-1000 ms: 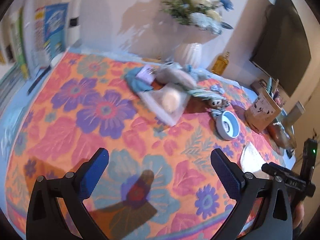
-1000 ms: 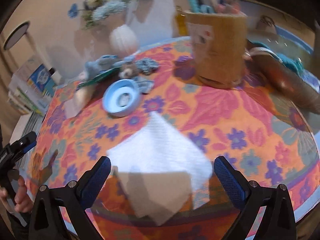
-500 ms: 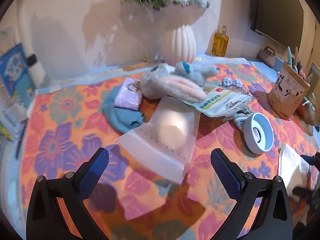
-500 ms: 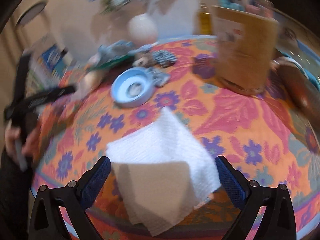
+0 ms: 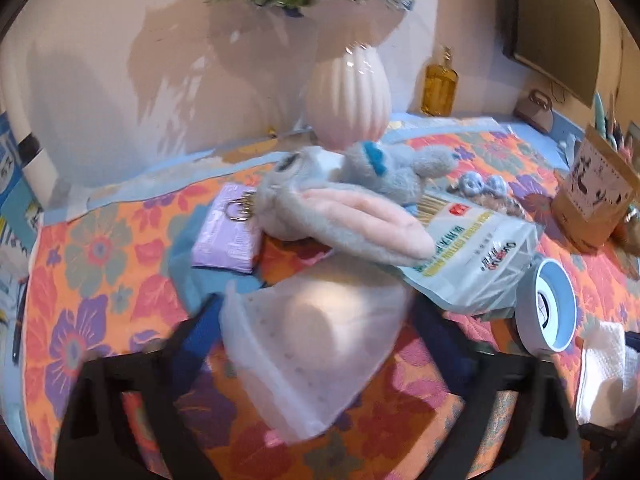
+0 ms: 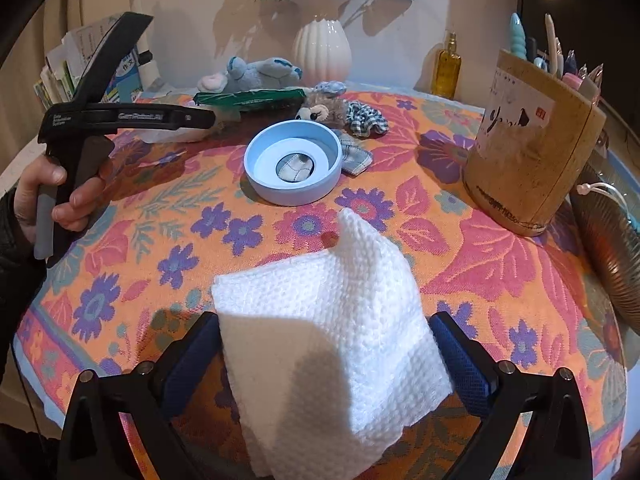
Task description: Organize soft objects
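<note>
The left tongs [image 5: 316, 340] are closing around a translucent pouch [image 5: 316, 344] just in front of the grey plush rabbit [image 5: 340, 216]; the right tongs [image 6: 326, 354] clasp the white cloth [image 6: 332, 320] on the tabletop [image 6: 460, 240].

left gripper body [image 6: 132, 116]: white print reads roughly "GenRobot.AI", plus a smaller block at the handle end that looks like "Data Generation System", tiny and not fully sure
plastic packet [image 5: 472, 256]: green and white pack half under the plush rabbit [image 5: 344, 216], upside down to the camera, green Chinese characters plus a Latin brand word I can't make out, small red logo
pen holder [image 6: 532, 136]: black brush-style calligraphy with a little red seal stamp, not readable
book [image 6: 130, 66]: blue cover, two Chinese characters, possibly "作文"
</note>
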`<state>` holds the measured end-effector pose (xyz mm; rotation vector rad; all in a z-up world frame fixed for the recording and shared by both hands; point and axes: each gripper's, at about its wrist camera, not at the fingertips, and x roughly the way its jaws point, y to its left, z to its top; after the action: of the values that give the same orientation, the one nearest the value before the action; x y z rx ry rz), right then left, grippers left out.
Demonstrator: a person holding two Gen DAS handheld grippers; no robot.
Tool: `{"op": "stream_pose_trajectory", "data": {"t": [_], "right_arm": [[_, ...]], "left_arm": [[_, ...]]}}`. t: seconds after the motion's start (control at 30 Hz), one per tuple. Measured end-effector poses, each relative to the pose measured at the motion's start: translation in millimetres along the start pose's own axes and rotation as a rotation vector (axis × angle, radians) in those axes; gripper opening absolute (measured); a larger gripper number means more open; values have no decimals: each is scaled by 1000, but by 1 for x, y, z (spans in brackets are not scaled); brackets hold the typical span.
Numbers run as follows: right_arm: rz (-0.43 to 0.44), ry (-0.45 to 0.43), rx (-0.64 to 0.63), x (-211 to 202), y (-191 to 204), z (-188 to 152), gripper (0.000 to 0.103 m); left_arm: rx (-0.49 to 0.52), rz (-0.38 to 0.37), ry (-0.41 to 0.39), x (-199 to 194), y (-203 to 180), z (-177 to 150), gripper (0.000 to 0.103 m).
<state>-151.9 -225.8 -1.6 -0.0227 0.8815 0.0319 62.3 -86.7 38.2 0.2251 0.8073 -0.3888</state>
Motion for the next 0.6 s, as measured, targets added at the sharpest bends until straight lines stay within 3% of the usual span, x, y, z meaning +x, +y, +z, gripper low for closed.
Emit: {"op": "stream_pose_trajectory", "data": {"t": [0.1,0.17,0.3,0.4,0.47,0.6], "right_arm": [[3,-25,-3,-3,2,-1,87],[3,-33,-3,-4,4,1,76],[-33,-28,-3,-8,13,2,61],[-39,-24,-9,-11,20,2,49],[-26,-21,-4,-13,22,1,35],[-45,-10,37,-18,20,-2,23]], "left_arm": [[68,57,3,2,-12,-1,45],[89,69,-11,-3,-16,-3,41],[85,142,-13,-20,-20,-17,41],[36,125,-35,-44,-20,-37,41],[7,112,-45,-56,-19,-47,41],[-40,78,-72,-78,-21,-63,41]]}}
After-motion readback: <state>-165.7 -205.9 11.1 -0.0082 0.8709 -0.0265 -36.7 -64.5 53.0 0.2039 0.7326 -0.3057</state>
